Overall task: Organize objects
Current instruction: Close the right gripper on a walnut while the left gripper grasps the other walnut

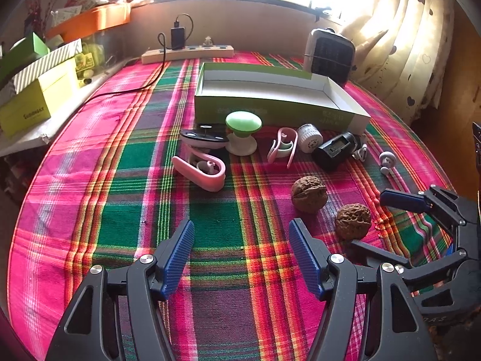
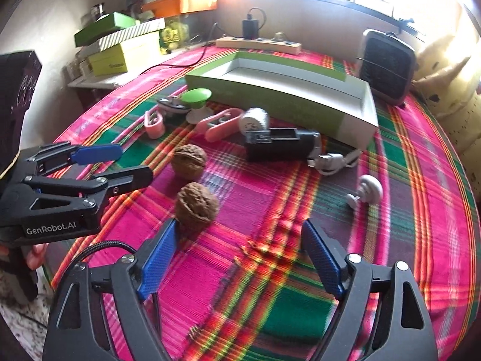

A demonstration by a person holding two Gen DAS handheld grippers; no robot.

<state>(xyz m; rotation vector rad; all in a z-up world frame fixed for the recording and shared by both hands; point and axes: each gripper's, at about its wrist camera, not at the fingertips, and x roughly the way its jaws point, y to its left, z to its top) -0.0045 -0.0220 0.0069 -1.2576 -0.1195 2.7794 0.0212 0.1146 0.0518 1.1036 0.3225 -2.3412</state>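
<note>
An open green and white box (image 1: 270, 96) (image 2: 285, 90) lies on the plaid cloth. In front of it lie a green-topped knob (image 1: 243, 124) (image 2: 196, 95), pink clips (image 1: 200, 168) (image 2: 221, 124), a white cylinder (image 1: 309, 137), a black device (image 1: 338, 149) (image 2: 279, 143), a white hook (image 2: 368, 192) and two walnuts (image 1: 309, 194) (image 1: 352, 221) (image 2: 188, 161) (image 2: 196, 207). My left gripper (image 1: 240, 245) is open and empty, left of the walnuts. My right gripper (image 2: 240, 245) is open and empty; its left finger (image 2: 159, 258) sits just beside the near walnut.
A power strip (image 1: 188, 52) with a black charger and cable lies at the back. A small heater (image 1: 329, 54) stands behind the box on the right. Stacked boxes (image 1: 39, 90) sit on a shelf at left. A curtain (image 1: 405, 45) hangs at right.
</note>
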